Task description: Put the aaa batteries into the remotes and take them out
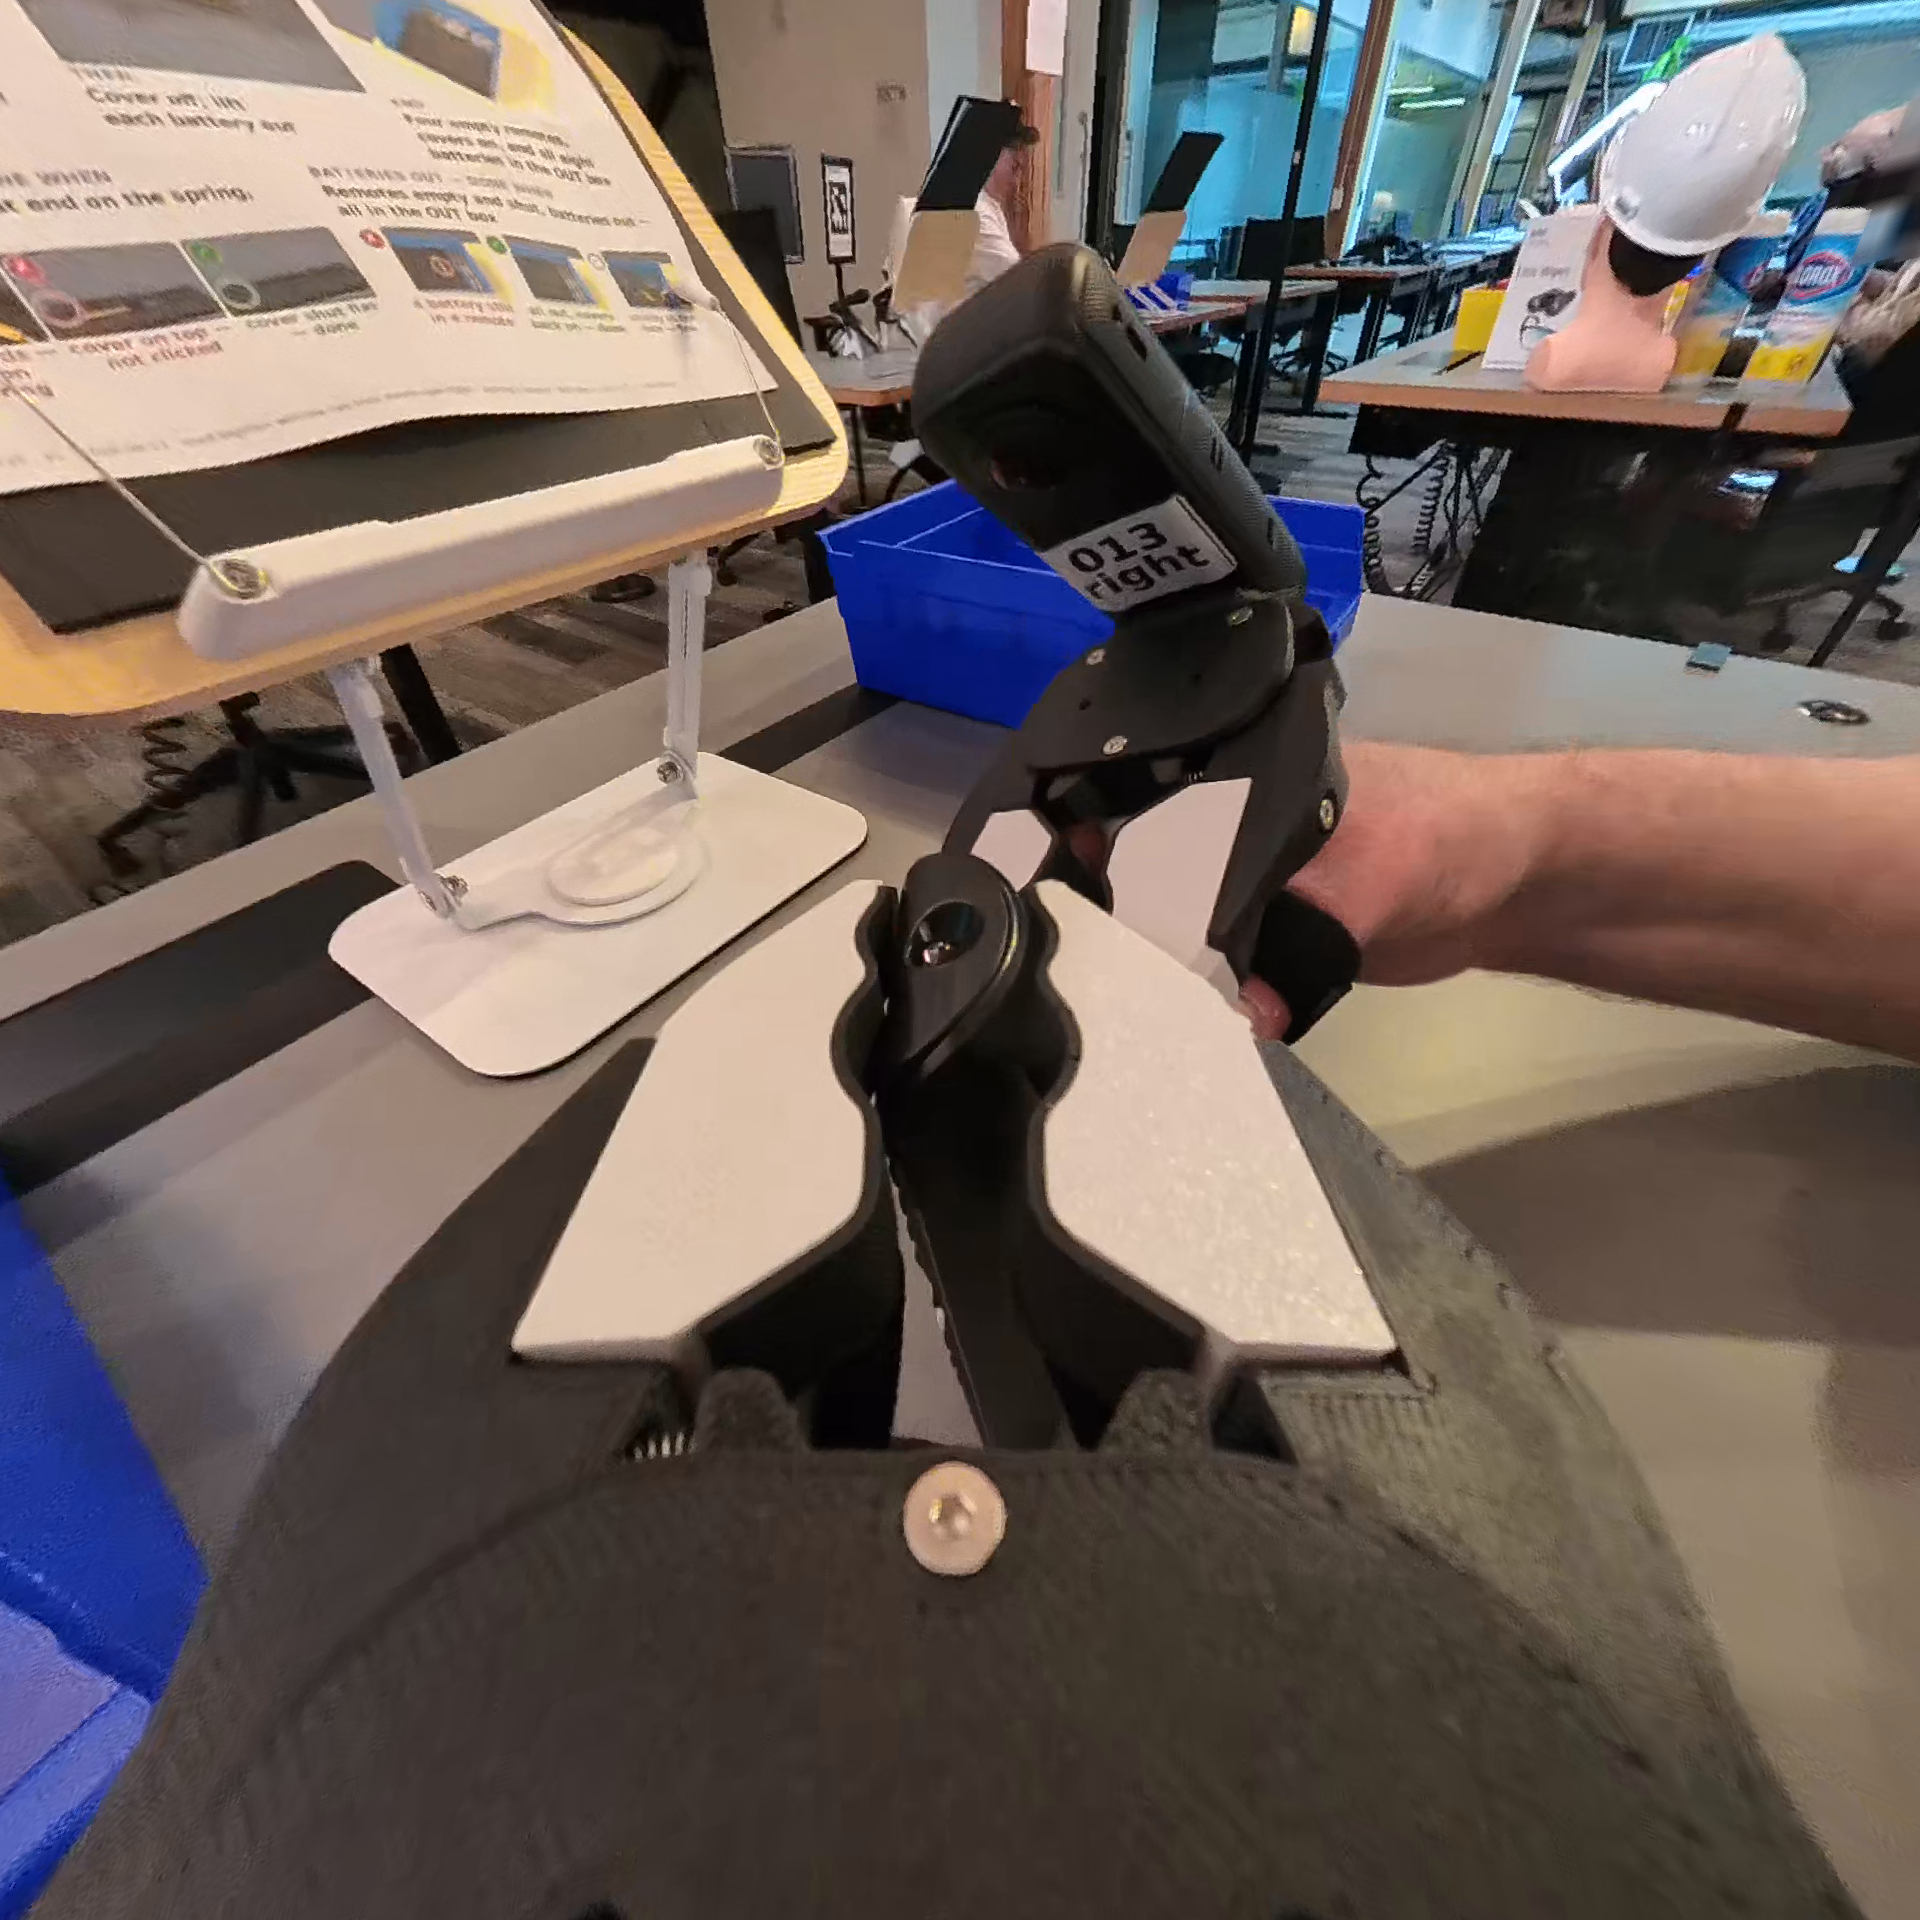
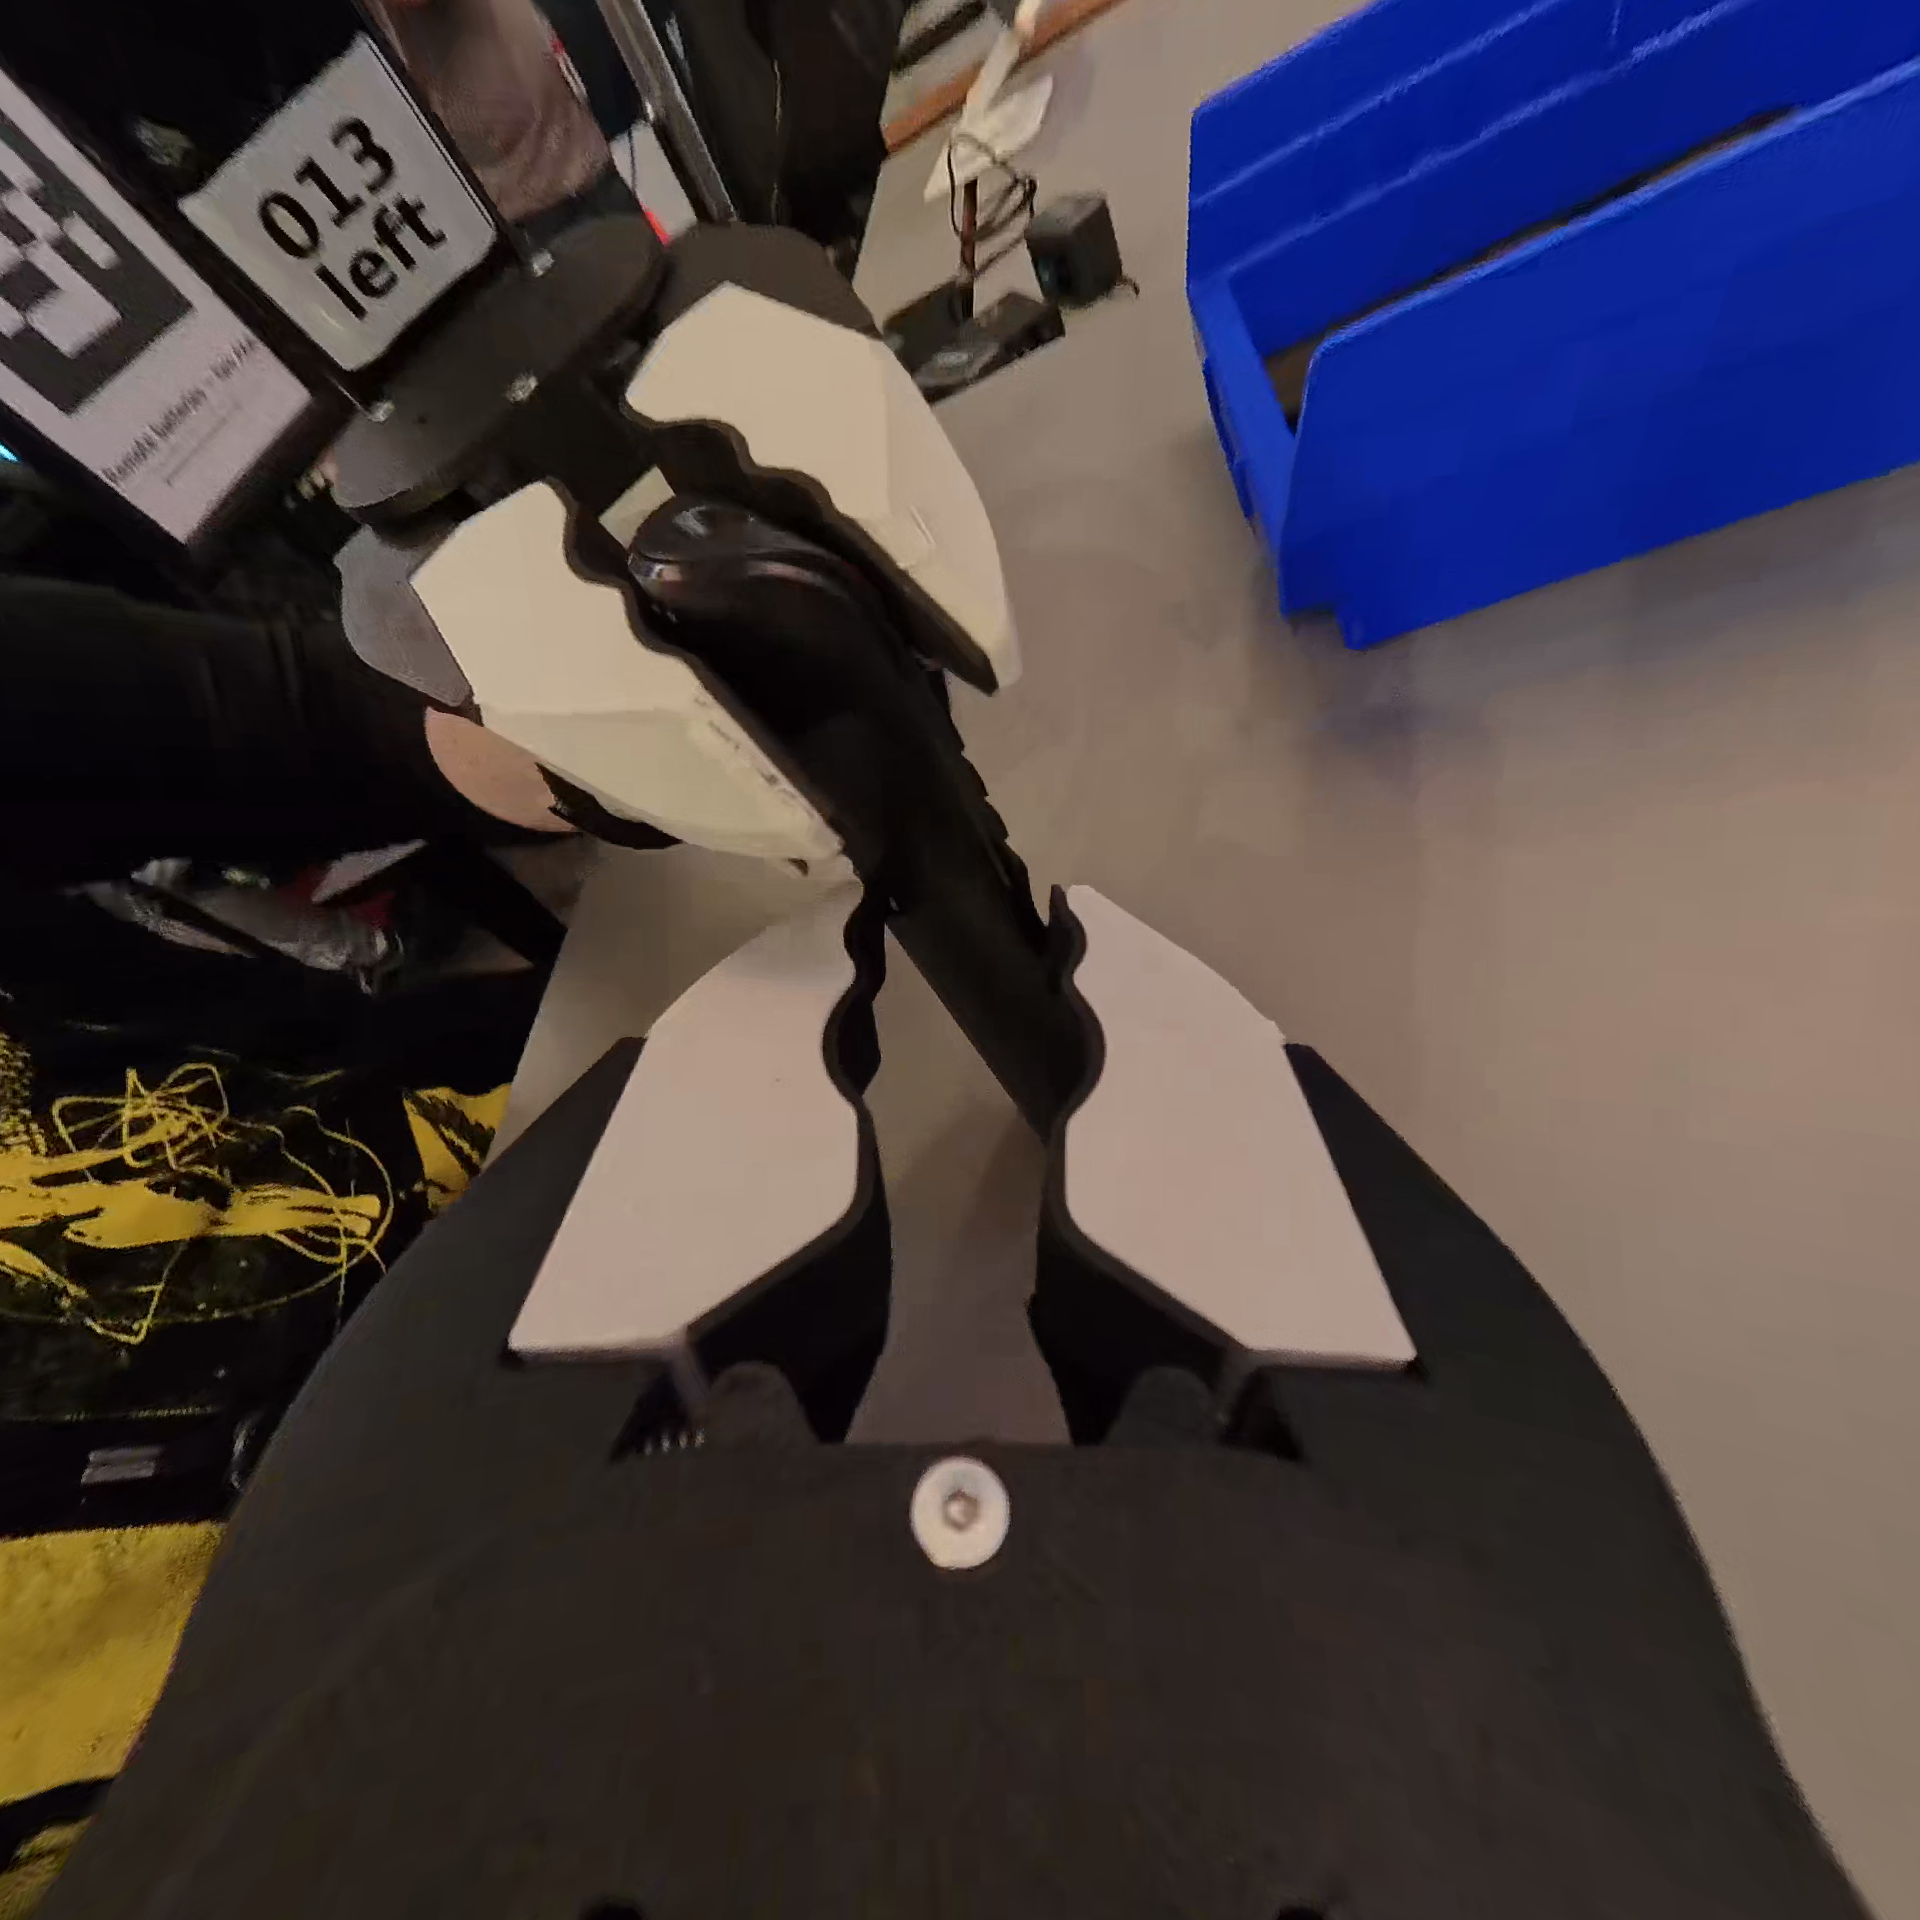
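Left wrist view shows the left gripper point(image 1: 951, 966) closed narrow on a black remote point(image 1: 951, 971), which stands on edge between its white-faced fingers point(image 1: 727, 1122), rounded end forward. Just past that end the right gripper point(image 1: 1049, 883) meets the same remote from the far side, a bare hand point(image 1: 1455, 862) behind it, low over the grey table point(image 1: 1558, 665). To the left stands a white stand base point(image 1: 582, 935), near but apart from the grippers, carrying a tilted instruction board point(image 1: 312, 260) that overhangs the table's left part. Behind the right gripper a blue bin point(image 1: 935, 613) sits at the far table edge; another blue bin point(image 1: 73, 1507) fills the near left corner. Right wrist view has the right gripper point(image 2: 961, 935) pinching the remote's point(image 2: 883, 769) other end, its fingers point(image 2: 1174, 1143) at a moderate gap with the remote slanting between the tips. The left gripper point(image 2: 769, 644) clamps the far part. Bare table point(image 2: 1507, 987) lies open to the right up to a blue bin point(image 2: 1558, 416).
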{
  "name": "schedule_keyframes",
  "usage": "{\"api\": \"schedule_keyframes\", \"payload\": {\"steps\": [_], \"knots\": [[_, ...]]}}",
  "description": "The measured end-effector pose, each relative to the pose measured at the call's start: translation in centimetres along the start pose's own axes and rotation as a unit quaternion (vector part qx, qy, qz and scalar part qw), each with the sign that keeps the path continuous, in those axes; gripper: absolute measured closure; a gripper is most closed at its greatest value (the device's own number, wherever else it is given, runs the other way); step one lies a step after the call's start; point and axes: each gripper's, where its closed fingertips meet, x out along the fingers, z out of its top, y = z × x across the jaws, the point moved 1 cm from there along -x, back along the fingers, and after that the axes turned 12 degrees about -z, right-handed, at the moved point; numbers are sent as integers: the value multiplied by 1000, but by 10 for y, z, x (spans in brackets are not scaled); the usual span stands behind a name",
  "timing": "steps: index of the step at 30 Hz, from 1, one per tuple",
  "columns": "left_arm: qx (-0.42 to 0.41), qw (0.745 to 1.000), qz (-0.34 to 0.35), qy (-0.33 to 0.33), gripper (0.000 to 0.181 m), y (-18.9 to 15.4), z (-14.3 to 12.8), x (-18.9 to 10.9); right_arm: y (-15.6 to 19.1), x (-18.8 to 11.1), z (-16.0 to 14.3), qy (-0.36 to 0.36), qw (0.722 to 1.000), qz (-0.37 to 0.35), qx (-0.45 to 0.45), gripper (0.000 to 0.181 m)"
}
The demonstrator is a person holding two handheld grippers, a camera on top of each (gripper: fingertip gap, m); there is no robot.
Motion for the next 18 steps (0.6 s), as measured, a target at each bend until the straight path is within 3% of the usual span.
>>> {"api": "schedule_keyframes", "payload": {"steps": [6,14,18], "knots": [[-8,1000,9,-17,158,0,0,-4,2,1,2,-28,999,-1,17,153],[-40,996,43,-65,159,3,-3,-11,5,2,0,-142,986,4,91,151],[-58,994,53,-70,158,6,-5,-14,5,5,1,-150,983,1,107,152]]}}
